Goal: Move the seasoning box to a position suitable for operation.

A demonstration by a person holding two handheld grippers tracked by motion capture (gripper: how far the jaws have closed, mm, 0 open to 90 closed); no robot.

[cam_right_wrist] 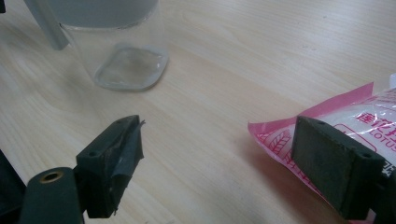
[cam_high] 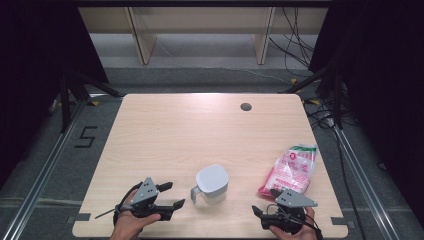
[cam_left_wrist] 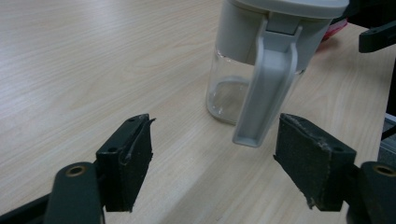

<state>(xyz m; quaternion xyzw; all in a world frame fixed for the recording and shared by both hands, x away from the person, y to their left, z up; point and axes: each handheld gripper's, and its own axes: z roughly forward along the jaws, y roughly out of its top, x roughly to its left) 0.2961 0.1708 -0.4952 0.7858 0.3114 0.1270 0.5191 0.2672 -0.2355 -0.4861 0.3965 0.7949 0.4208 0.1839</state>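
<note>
The jug, clear glass with a grey lid and handle, stands upright on the counter near its front edge. Just left of the jug, the left claw has its jaws apart and empty, pointing at the jug's handle. Right of the jug lies a pink bag; the right claw, jaws apart, sits beside the bag's near end.

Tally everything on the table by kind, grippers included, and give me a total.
Clear jugs with grey lid and handle: 1
Pink and white sealed bags: 1
Handheld grippers, both open: 2, the left gripper and the right gripper
Total: 4
</note>
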